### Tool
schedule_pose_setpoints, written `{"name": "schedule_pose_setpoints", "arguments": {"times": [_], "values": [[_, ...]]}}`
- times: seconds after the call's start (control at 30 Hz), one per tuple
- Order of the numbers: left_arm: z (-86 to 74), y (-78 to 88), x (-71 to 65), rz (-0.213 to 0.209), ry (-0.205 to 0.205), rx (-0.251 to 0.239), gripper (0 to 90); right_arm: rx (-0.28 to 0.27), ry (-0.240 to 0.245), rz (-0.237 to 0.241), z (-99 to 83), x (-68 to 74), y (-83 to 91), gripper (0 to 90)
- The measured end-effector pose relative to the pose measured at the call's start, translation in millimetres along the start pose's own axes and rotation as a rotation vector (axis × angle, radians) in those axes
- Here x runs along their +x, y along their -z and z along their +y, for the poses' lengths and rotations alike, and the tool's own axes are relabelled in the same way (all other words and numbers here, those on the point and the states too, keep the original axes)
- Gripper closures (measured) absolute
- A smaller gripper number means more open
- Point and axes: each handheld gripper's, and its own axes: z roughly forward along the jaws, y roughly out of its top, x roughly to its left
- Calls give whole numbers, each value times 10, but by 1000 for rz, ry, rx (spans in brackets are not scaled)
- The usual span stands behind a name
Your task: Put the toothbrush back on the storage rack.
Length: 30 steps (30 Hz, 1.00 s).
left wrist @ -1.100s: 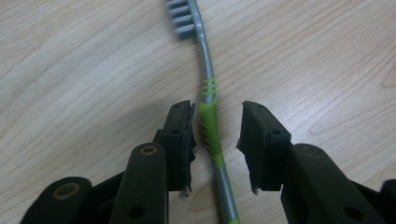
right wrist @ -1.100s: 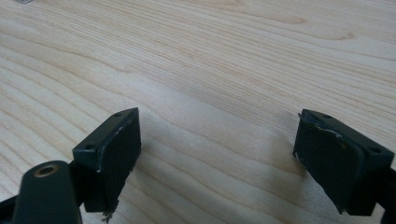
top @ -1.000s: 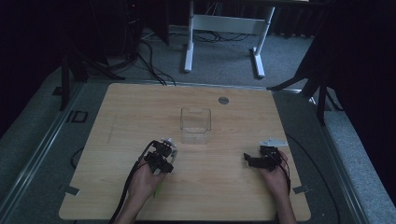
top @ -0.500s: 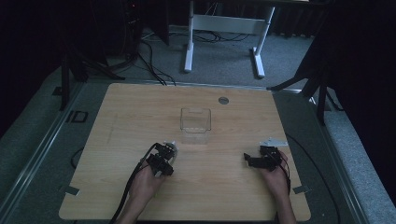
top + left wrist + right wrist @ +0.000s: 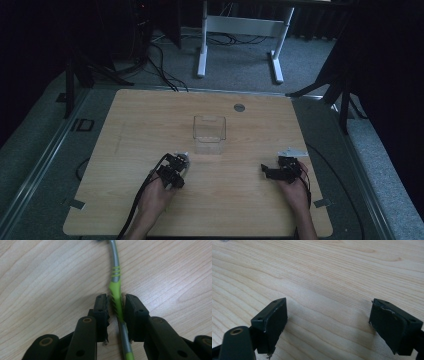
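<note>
Left gripper view, nearest: the left gripper (image 5: pixel 117 303) has its two black jaws drawn in close on either side of a toothbrush (image 5: pixel 116 293), at the green ribbed part of its handle. The jaws have just been closing with the handle between them. The right pad (image 5: pixel 130 315) lies against the handle; a thin gap seems to remain on the left side, so I cannot tell whether the grip is firm.
Toothbrush: it lies flat on the wooden table (image 5: pixel 45 277), its grey and green handle running from the bottom edge of the view, between the jaws, and on to the top edge, where the grey neck bends slightly. Its far tip is cut off by the frame.
Right gripper view: the right gripper (image 5: pixel 328 315) has its jaws spread wide apart, with bare wood grain between them and nothing in the gap; it sits low over the table.
High view, near edge: both of the person's hands rest on the near half of the table, the left gripper (image 5: pixel 175 167) left of centre and the right gripper (image 5: pixel 280 171) well apart to its right.
High view, middle: a clear plastic box (image 5: pixel 209 134) stands beyond the left gripper, near it but not touching.
High view, far: a small round grey disc (image 5: pixel 239 107) sits in the tabletop near its far edge; beyond the table stands a white frame (image 5: pixel 240 35) on the grey floor.
</note>
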Motion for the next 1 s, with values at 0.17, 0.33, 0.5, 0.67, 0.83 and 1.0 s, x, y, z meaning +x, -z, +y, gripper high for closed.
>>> {"name": "schedule_pose_setpoints", "arguments": {"times": [0.17, 0.33, 0.5, 0.67, 0.83, 1.0], "values": [[-6, 5, 3, 0, -3, 7, 757, 0, 0, 0, 0, 0, 0, 148], [-11, 5, 10, -9, 0, 12, 784, 0, 0, 0, 0, 0, 0, 148], [-8, 8, 5, -3, -11, 18, 808, 0, 0, 0, 0, 0, 0, 148], [-1, 7, 1, 6, -20, 16, 817, 0, 0, 0, 0, 0, 0, 148], [-24, 38, 23, 8, -18, -7, 818, 0, 1, 0, 0, -1, 0, 148], [-34, 120, 52, 6, -11, -46, 819, 0, 1, 0, 0, -1, 0, 148]]}}
